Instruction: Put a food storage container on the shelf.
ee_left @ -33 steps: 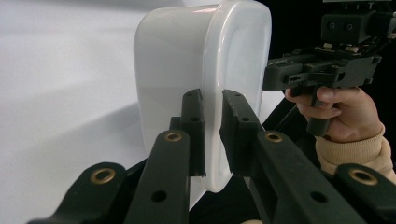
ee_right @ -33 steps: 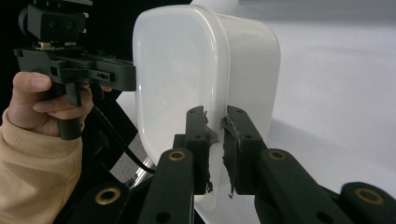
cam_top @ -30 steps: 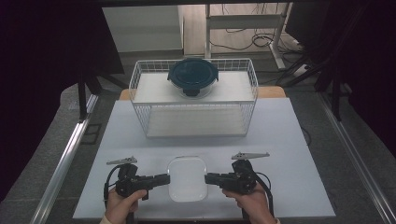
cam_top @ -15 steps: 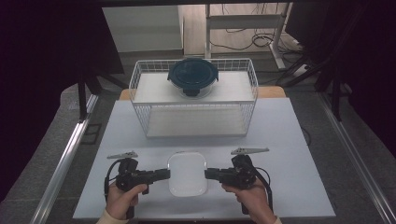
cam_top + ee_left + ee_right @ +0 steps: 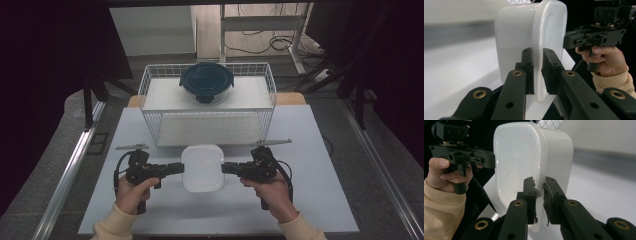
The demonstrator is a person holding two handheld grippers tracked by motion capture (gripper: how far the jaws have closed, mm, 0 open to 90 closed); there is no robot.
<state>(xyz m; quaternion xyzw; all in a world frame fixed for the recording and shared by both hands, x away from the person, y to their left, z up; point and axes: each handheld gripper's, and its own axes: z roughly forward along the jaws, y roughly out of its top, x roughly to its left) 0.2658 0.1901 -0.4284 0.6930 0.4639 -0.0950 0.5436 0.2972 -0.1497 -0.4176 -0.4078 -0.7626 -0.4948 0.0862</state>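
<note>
Nearest the person, the left claw [image 5: 176, 168] and the right claw [image 5: 229, 168] each pinch the rim of a white tub [image 5: 202, 167] from opposite sides, above the white tabletop [image 5: 310, 165]. Just beyond stands a wire basket [image 5: 150, 102] holding a dark-lidded round container [image 5: 206, 81].

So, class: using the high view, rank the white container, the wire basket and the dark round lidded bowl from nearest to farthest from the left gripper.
1. White container, clamped at its rim by the left gripper.
2. Wire basket, beyond it at mid-table.
3. Dark round lidded bowl, at the basket's far side.
</note>
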